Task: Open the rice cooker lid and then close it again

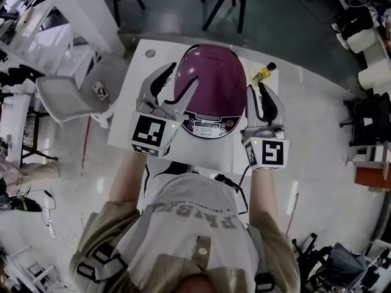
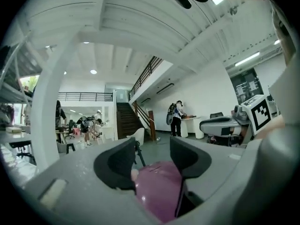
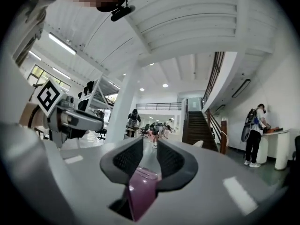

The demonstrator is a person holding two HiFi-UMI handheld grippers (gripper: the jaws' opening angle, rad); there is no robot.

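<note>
A round rice cooker with a glossy purple lid (image 1: 211, 84) stands in the middle of a white rectangular table (image 1: 156, 50), its lid down and its grey control panel (image 1: 209, 124) facing the person. Left of the cooker the left gripper (image 1: 181, 75) is held level with its jaws moderately apart; in its own view (image 2: 152, 146) the purple lid (image 2: 159, 191) shows low in the gap, not pinched. Right of the cooker the right gripper (image 1: 257, 89) is level too, its jaws drawn to a narrow slit (image 3: 150, 146), the lid (image 3: 140, 191) glimpsed beneath them. The table's left edge lies close beside the cooker, and a grey shell chair (image 1: 85, 90) stands just past it. At the far right corner a small yellow bottle with a dark cap (image 1: 264, 73) lies near the edge. Beyond the cooker a dark-legged stool (image 1: 226, 2) stands on glossy pale floor. The hall is white, with a staircase (image 3: 199, 125), a thick column (image 3: 123, 107) and people at distant desks.
</note>
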